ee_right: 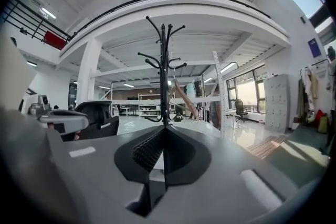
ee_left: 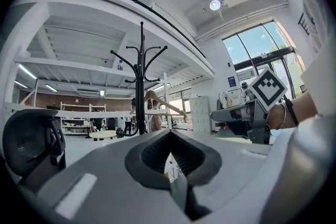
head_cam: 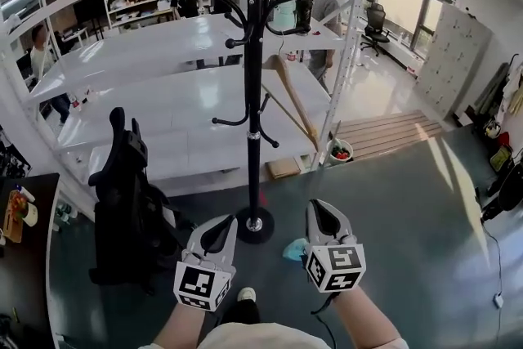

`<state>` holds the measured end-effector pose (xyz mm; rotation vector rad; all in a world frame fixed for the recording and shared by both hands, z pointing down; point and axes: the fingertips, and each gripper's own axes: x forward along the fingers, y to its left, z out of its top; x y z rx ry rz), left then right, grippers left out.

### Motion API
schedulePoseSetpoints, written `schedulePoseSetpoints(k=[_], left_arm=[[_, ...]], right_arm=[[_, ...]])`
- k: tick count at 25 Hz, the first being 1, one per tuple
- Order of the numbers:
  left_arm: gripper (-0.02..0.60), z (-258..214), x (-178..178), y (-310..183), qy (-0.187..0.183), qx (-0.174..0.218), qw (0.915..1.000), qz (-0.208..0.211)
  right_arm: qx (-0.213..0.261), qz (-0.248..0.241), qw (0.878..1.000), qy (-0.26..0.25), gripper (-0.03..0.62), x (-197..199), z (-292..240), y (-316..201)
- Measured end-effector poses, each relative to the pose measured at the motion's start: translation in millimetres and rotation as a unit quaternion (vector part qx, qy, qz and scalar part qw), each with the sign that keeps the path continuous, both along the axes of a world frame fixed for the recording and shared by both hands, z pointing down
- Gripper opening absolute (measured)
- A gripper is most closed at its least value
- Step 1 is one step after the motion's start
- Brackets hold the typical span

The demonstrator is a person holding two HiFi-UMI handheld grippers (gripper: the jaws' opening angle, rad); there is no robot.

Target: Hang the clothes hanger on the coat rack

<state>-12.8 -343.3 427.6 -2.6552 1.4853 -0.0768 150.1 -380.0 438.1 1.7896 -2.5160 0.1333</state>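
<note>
the black coat rack (head_cam: 254, 94) stood on the grey floor (head_cam: 392, 217) in front of the person, on its round foot. the wooden clothes hanger (head_cam: 294, 102) hung on the coat rack, just to the right of the pole, and it was tipped to one side. no tongs touched it. the left gripper (head_cam: 222, 226) was low down, near the foot of the rack. its jaws were closed tip to tip, and it held nothing. the right gripper (head_cam: 324, 217) was beside it, a bit apart. its jaws were closed too, with nothing in them. both grippers pointed at the rack. in the left gripper view the left gripper (ee_left: 169, 134) showed its jaws pressed together, with the hanger (ee_left: 164, 102) far off behind them. the right gripper view showed the same for the right gripper (ee_right: 165, 128), with the hanger (ee_right: 184, 98) beside the pole. a black office chair (head_cam: 122, 200) stood to the left of the rack. a blue-green cloth (head_cam: 296, 249) lay on the floor by the right gripper. white shelves (head_cam: 163, 118) stood behind the rack.
</note>
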Motion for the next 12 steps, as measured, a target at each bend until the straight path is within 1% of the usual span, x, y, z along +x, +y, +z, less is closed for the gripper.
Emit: schedulePoseSetpoints(k=[3, 7, 10, 12], left_arm=[[0.0, 5.4, 5.8, 32.1, -0.005, -0.005, 0.9999, -0.011], [0.0, 7.6, 9.5, 66.8, -0.006, -0.007, 0.9994, -0.035], [0.0, 9.6, 10.5, 90.1, -0.006, -0.007, 0.9993, -0.037], [0.0, 10.7, 7.6, 102.2, -0.004, -0.008, 0.9991, -0.041]], right_arm=[[-0.014, -0.009, 1.0, 0.009, 0.028, 7.0, 15.9, 32.6], [-0.025, -0.013, 0.999, 0.021, 0.028, 17.4, 30.1, 69.5], [-0.032, -0.016, 0.999, 0.026, 0.028, 19.3, 40.9, 94.7], [-0.039, -0.016, 0.999, 0.018, 0.028, 18.2, 47.3, 109.7]])
